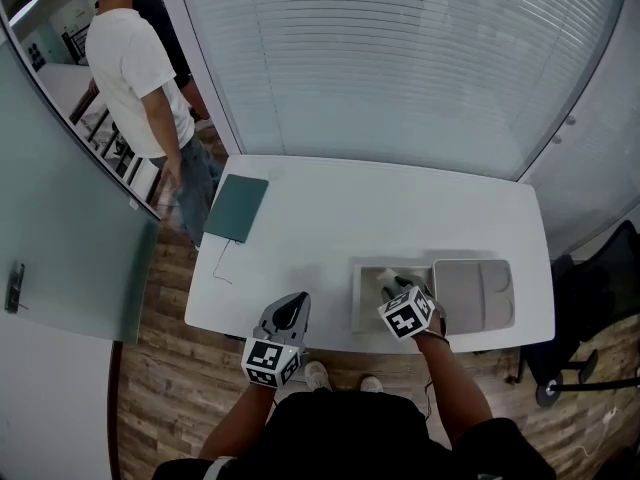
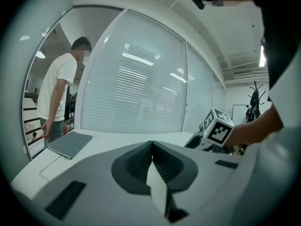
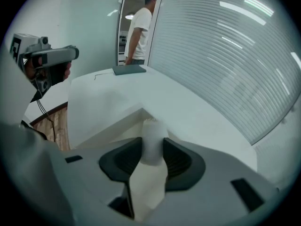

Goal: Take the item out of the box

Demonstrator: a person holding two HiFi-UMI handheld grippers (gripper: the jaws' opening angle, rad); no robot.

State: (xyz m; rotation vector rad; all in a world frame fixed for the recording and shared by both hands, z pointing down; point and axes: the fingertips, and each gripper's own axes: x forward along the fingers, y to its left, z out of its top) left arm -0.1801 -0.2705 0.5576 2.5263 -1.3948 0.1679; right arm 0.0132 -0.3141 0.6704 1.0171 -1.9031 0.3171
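Note:
An open white box [image 1: 362, 298] lies on the white table [image 1: 380, 208] near its front right, and its walls [image 3: 103, 112] fill the right gripper view. My right gripper [image 1: 392, 286] reaches down into the box. Its pads press on both sides of a white cylindrical item [image 3: 151, 131], which stands upright between them; the right gripper [image 3: 152, 147] is shut on it. The same item [image 1: 387, 276] shows as a pale shape inside the box. My left gripper [image 1: 297, 301] hovers at the table's front edge, left of the box. The left gripper [image 2: 152, 145] is shut with nothing between its jaws.
The box's lid [image 1: 473, 293] lies flat just right of the box. A dark green folder [image 1: 237, 206] rests at the table's far left with a thin cable [image 1: 222, 263] trailing from it. A person in a white shirt [image 1: 140, 78] stands beyond that corner. A black chair base [image 1: 590, 368] is on the floor at right.

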